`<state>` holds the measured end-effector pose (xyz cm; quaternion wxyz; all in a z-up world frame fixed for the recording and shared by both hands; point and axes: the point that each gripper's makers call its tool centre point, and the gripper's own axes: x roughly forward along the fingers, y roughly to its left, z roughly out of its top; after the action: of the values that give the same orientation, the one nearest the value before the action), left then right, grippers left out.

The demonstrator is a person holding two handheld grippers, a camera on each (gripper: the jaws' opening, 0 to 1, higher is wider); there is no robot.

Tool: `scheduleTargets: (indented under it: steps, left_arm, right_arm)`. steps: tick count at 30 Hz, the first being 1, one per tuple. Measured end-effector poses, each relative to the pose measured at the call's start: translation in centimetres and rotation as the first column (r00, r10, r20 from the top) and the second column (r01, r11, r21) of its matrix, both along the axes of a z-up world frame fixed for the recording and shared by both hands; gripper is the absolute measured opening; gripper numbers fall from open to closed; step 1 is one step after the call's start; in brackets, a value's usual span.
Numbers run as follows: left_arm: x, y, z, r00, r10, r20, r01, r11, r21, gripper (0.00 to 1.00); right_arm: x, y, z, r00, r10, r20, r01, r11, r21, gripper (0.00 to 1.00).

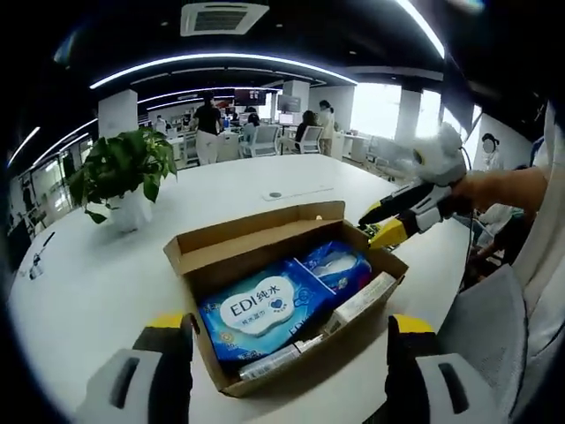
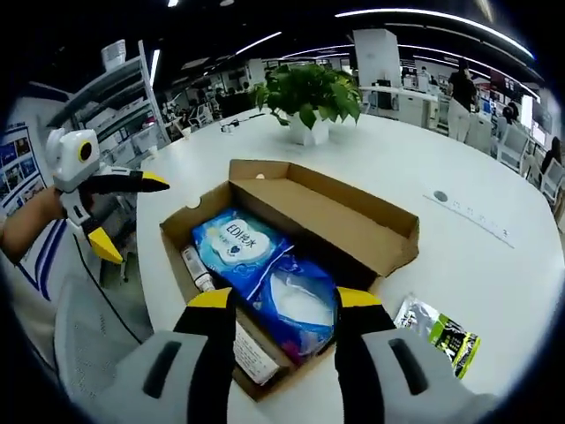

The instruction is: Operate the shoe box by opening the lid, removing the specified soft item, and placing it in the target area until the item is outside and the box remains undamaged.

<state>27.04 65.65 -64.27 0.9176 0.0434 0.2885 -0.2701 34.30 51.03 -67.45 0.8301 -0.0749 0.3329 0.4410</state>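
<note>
Left gripper [image 1: 289, 340]: held low at the near edge of the cardboard box [image 1: 265, 237], pointing across it; from the right gripper view it hangs off the table's edge at the box's far side, a bare forearm behind it. Jaws spread wide, yellow-tipped, nothing between them, touching nothing.

Right gripper [image 2: 285, 309]: poised just above the box's near end, over the blue packs; in the left gripper view it comes in from the right, on a bare forearm. Jaws parted and empty; whether the tips touch the packs I cannot tell.

Box: plain brown corrugated card, lid flap standing open along one long side, sitting on the round white table [image 1: 106, 274].

Soft item: a glossy blue pack of wipes [image 1: 252, 309] with white lettering lies inside the box, a crinkled blue packet [image 1: 340, 265] beside it, and a slim white carton [image 1: 362, 300] along the wall.

Other things: a small green-and-black sachet [image 2: 437, 329] lies on the table just beside the box; a leafy potted plant [image 1: 124, 177] in a white pot stands well apart.
</note>
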Motion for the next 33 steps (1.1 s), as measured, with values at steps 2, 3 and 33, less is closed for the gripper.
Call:
scheduleTargets:
  steps: [2,3,33]
  left_arm:
    - [-0.1,0.2,0.0,1.0,0.001,0.003,-0.001,1.0,0.003,0.96]
    - [-0.1,0.2,0.0,1.0,0.002,0.004,-0.002,1.0,0.003,0.97]
    - [-0.2,2.3,-1.6,0.999,0.053,-0.005,-0.053,0.998,-0.013,1.0]
  right_arm:
    - [0.1,0.8,-0.5,1.0,0.025,-0.001,-0.025,1.0,-0.007,0.41]
    - [0.1,1.1,-0.7,0.999,0.036,0.0,-0.036,0.999,-0.011,0.41]
    - [1.7,7.8,-6.4,0.984,0.139,-0.111,-0.145,0.988,-0.045,0.31]
